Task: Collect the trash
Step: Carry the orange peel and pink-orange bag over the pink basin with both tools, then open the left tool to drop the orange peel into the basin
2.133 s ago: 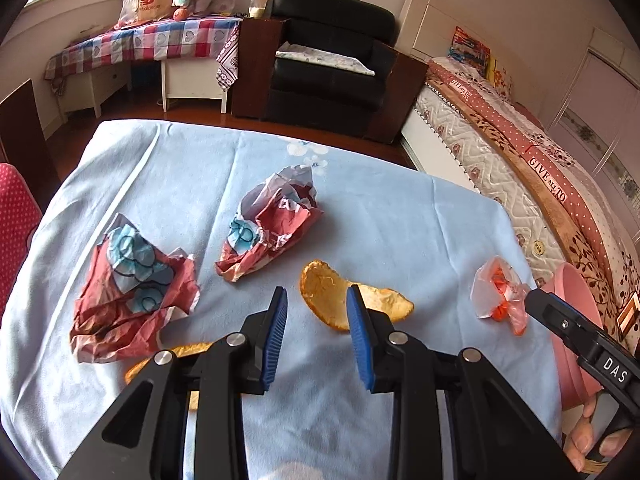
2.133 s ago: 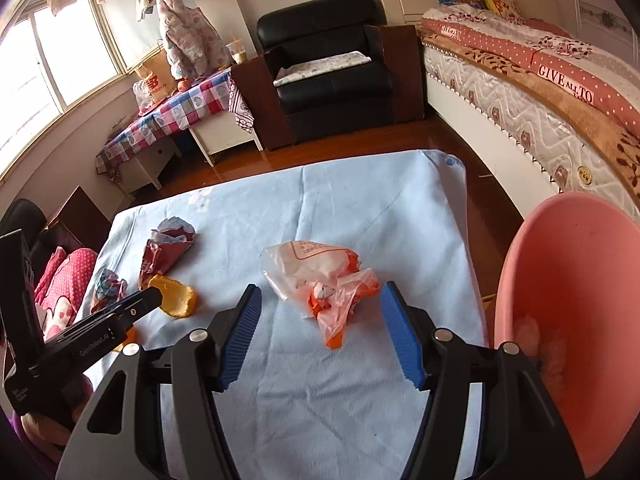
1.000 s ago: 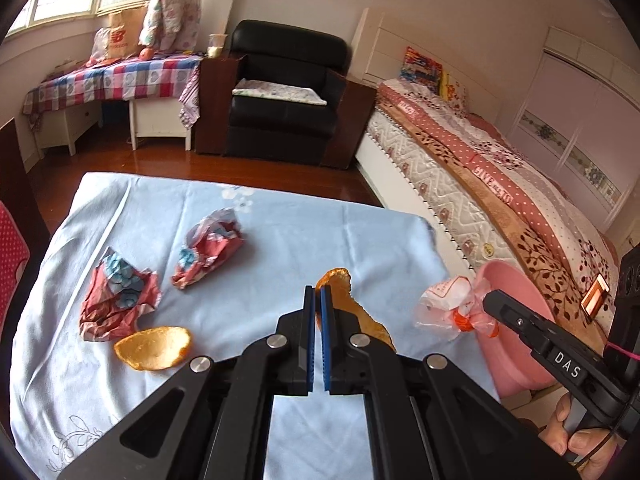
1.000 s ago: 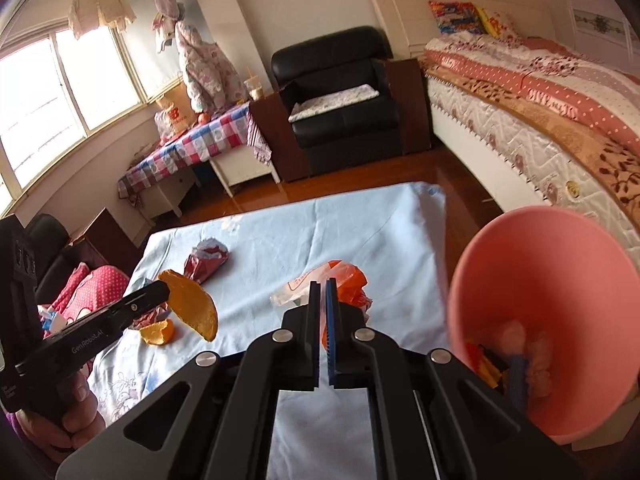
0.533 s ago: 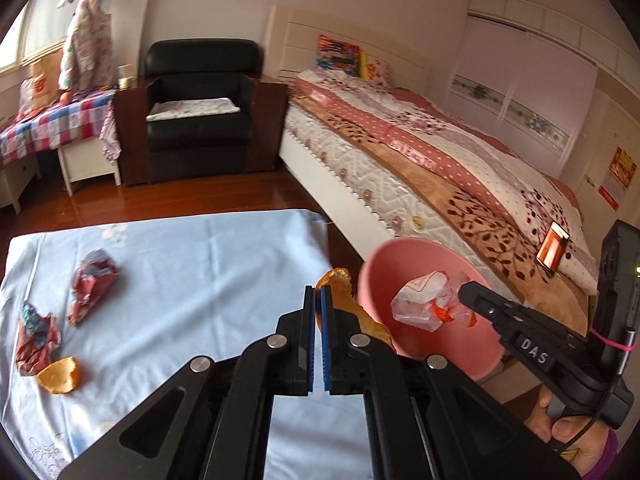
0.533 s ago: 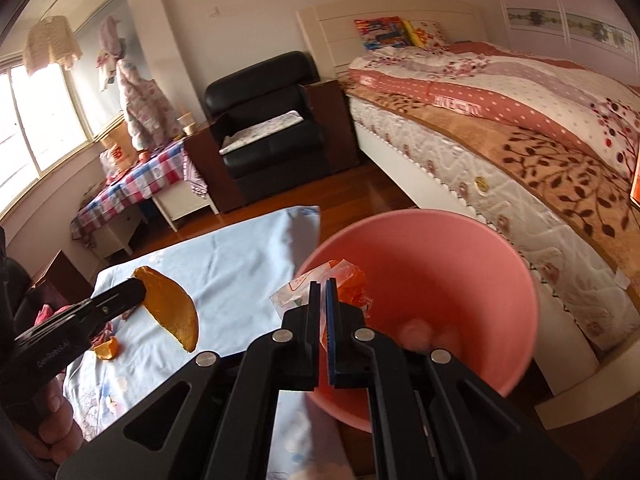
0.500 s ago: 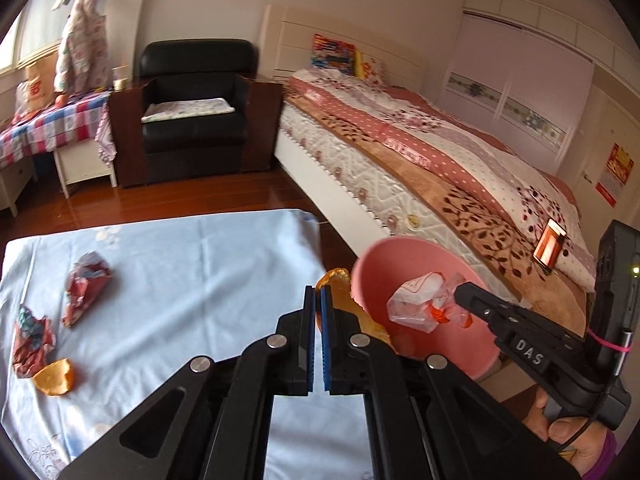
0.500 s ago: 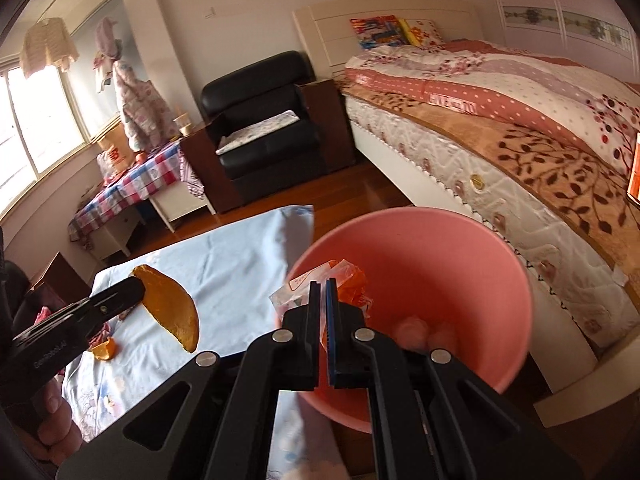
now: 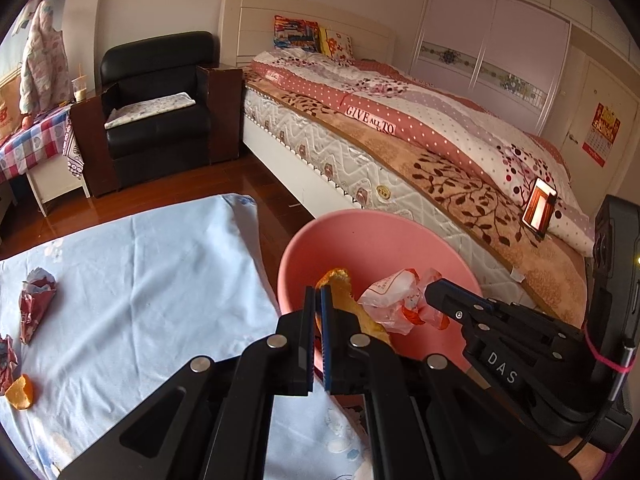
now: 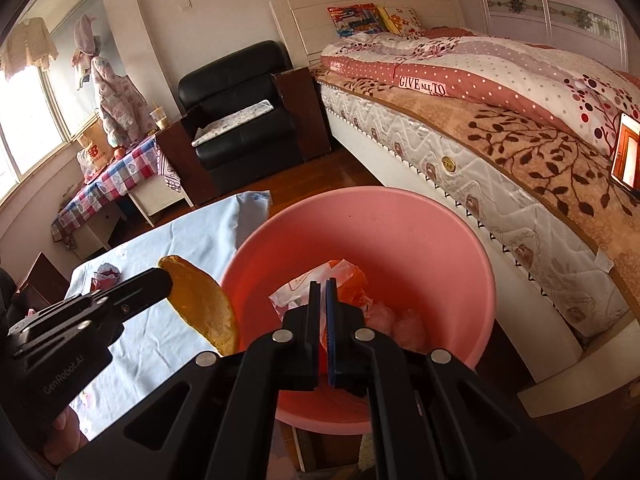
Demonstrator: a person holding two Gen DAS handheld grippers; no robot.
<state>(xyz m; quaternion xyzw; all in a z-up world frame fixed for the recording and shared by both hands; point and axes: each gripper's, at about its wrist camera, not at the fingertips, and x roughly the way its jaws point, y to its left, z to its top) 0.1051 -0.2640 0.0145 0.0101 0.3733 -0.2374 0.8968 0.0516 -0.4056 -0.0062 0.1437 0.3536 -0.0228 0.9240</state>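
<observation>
Fingers on both sides are pinched nearly closed: left gripper (image 9: 316,300) clamps the orange peel (image 10: 202,304), right gripper (image 10: 322,292) clamps the crumpled plastic bag (image 9: 396,300). Both loads hang at the pink bin (image 10: 400,224); the bag sits over its opening, while the peel hangs at the near-left rim, partly outside it in the right wrist view. Main risk, as I judge it: releasing the left now could bounce the peel off the rim onto the floor or back onto the worktop (image 9: 140,280). Second risk: the bag is light and may cling to the fingers (image 10: 331,320) or drift out once released. The two tools sit just beside each other over the bin, so opening both at once could knock them together. Bin already holds some pale lumps under the right fingers. Left to collect, far left of the left fingers: red crumpled wrapper (image 9: 38,300), another wrapper scrap (image 9: 6,356) at the frame edge, small peel piece (image 9: 20,392). Bed (image 9: 420,140) lies right behind the bin, armchair (image 9: 156,92) beyond the worktop; neither blocks the drop.
</observation>
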